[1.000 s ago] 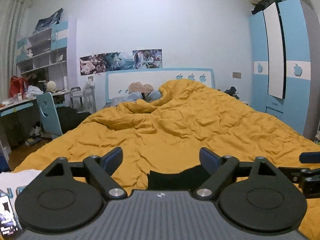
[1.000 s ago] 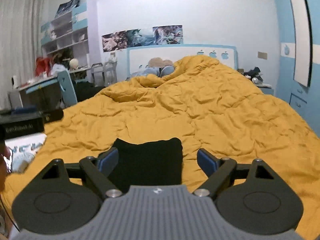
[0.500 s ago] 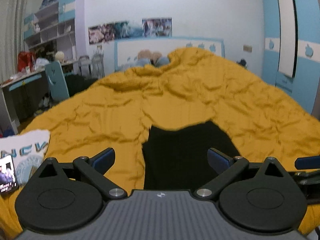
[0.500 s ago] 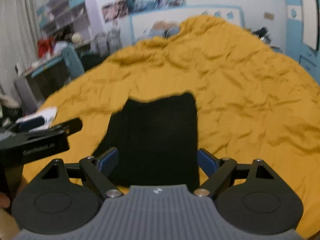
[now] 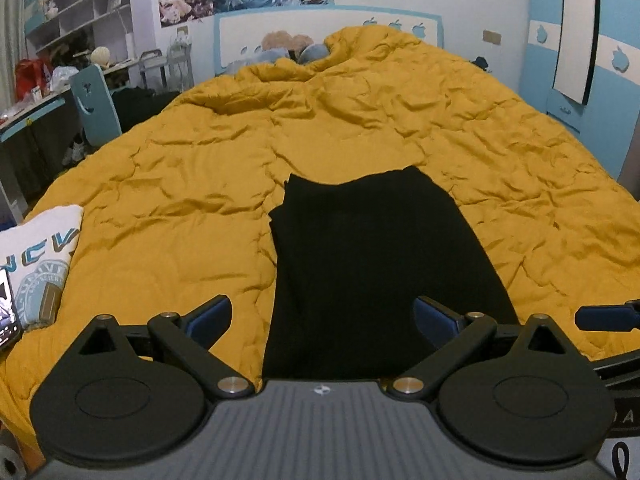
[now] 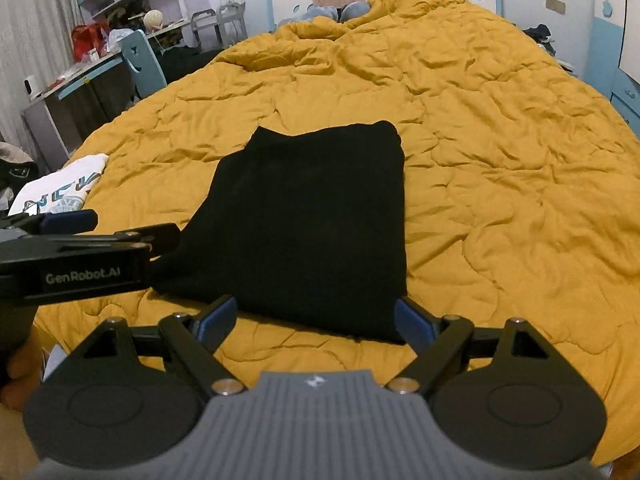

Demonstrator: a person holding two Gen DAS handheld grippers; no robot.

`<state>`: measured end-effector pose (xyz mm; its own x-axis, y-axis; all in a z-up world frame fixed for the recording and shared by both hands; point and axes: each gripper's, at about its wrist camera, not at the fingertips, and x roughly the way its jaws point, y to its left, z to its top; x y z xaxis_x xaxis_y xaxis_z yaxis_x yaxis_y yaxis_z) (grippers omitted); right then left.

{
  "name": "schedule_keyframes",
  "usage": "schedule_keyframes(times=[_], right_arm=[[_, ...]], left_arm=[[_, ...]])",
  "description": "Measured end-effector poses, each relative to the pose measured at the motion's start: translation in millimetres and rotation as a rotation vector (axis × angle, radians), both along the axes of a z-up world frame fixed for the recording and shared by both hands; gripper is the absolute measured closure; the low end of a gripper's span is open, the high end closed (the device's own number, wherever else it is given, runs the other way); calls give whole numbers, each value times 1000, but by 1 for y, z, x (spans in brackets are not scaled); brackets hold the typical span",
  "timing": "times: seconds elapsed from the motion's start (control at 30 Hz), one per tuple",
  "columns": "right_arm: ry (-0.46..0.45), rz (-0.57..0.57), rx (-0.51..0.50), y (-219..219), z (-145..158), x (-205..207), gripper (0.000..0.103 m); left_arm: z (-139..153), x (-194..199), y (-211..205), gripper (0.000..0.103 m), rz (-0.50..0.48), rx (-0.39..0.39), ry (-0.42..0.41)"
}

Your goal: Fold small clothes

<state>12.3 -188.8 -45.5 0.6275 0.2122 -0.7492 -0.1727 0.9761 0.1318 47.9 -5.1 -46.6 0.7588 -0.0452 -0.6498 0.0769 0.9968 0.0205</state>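
A black garment point(image 5: 372, 264) point(image 6: 308, 220) lies flat in a roughly rectangular shape on the mustard-yellow duvet point(image 5: 168, 208) point(image 6: 500, 168). My left gripper point(image 5: 322, 316) is open over the garment's near left edge, nothing between its blue-padded fingers. My right gripper point(image 6: 316, 316) is open just short of the garment's near edge, also empty. The left gripper's body point(image 6: 76, 256) shows at the left of the right wrist view, beside the garment's left corner. A finger of the right gripper point(image 5: 604, 316) shows at the right edge of the left wrist view.
A folded white printed T-shirt point(image 5: 40, 256) point(image 6: 60, 188) lies on the duvet's left edge, a phone point(image 5: 6, 312) beside it. A blue chair point(image 5: 96, 108) and cluttered desk point(image 5: 28, 116) stand left of the bed, a blue wardrobe point(image 5: 592, 60) right. Pillows point(image 5: 288, 50) lie at the headboard.
Both grippers have tilted down and risen over the bed, so the black garment now fills the middle of both views. Both stay open and empty.
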Motion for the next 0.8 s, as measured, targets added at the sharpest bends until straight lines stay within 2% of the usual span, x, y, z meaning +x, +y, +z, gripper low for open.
schedule_keyframes(times=[0.2, 0.8], right_arm=[[4, -6, -2, -1, -1, 3, 21], [3, -16, 7, -3, -1, 3, 21]], left_arm=[[-1, 3, 3, 0, 8, -16, 28], [0, 3, 2, 0, 7, -15, 31]])
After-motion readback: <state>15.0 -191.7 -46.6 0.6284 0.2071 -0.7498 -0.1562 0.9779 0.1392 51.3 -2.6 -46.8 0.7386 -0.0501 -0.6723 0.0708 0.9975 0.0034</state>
